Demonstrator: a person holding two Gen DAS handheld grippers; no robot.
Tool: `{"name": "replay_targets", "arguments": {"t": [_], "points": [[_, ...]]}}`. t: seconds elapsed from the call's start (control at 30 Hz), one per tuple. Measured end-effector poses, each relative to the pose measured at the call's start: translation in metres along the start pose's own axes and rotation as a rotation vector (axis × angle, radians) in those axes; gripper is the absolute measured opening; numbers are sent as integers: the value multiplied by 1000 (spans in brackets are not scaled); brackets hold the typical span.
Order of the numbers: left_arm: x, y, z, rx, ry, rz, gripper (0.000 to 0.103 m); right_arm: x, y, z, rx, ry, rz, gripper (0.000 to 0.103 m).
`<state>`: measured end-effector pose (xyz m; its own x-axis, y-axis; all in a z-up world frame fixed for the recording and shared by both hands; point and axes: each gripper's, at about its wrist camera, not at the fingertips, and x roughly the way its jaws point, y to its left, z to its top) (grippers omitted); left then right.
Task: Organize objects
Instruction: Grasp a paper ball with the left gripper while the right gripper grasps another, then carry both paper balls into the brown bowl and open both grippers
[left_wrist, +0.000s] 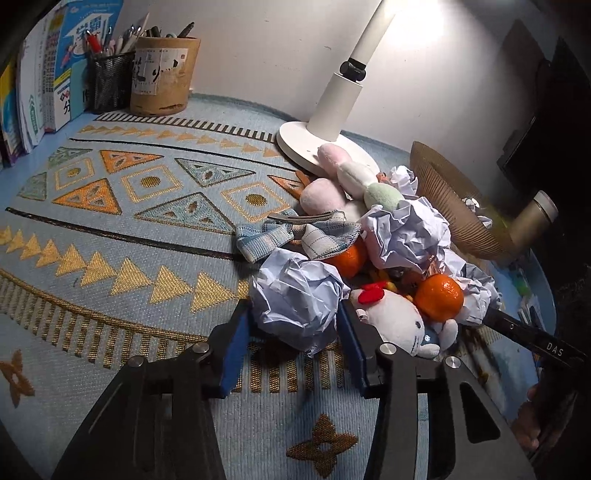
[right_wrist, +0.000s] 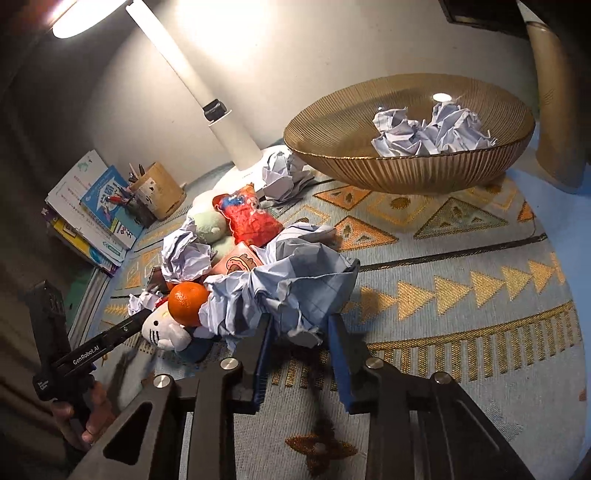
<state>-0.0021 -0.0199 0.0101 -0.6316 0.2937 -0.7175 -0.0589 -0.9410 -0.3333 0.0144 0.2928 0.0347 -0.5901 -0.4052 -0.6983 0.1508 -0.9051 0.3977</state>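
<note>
Left wrist view: left claw (left_wrist: 295, 332) clamped on a crumpled paper ball (left_wrist: 297, 297), roundish, no clear long axis, at the near edge of the pile on the patterned cloth (left_wrist: 122, 236) covering the table. Lamp (left_wrist: 332, 110) and books (left_wrist: 44, 81) against the wall.

Right wrist view: right claw (right_wrist: 301, 341) pinching a larger paper wad (right_wrist: 284, 288), elongated toward the ribbed bowl (right_wrist: 406, 173), beside an orange (right_wrist: 187, 298).

the left wrist view looks steeply down along its own fingers (left_wrist: 236, 354), close to the patterned cloth (left_wrist: 110, 236), facing the wall and lamp (left_wrist: 332, 107). the right wrist view looks down likewise, nearer the ribbed bowl (right_wrist: 406, 170). both share the central pile: an orange (left_wrist: 439, 297) (right_wrist: 188, 302), a white plush cat (left_wrist: 399, 321) (right_wrist: 162, 328).
</note>
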Motion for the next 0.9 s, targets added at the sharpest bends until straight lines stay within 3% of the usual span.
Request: {"name": "replay_targets", "arguments": {"t": [0.13, 0.27, 0.33, 0.37, 0.4, 0.47, 0.5, 0.83, 0.9], "points": [[-19, 1, -7, 0, -37, -5, 43, -30, 2, -4, -58, -47, -91, 26], [-34, 3, -10, -2, -95, 0, 43, -45, 1, -9, -106, -44, -201, 26], [-35, 6, -11, -20, -119, -7, 43, -47, -2, -11, -120, -31, -215, 29], [-35, 8, -11, -31, -122, -21, 43, -48, -3, -13, -120, -26, -206, 39], [-34, 10, -11, -40, -125, -32, 43, -49, -4, -14, -114, -30, -192, 57], [-31, 10, -12, -42, -123, -36, 43, -53, -3, -16, -109, -64, -175, 78], [-31, 10, -12, -41, -124, -41, 43, -52, 0, -16, -117, -71, -176, 80], [-29, 12, -11, -48, -113, -60, 43, 16, 19, -5, -170, 56, -230, 77], [-29, 11, -12, -41, -111, -60, 43, 25, 16, -3, -166, 77, -225, 53]]}}
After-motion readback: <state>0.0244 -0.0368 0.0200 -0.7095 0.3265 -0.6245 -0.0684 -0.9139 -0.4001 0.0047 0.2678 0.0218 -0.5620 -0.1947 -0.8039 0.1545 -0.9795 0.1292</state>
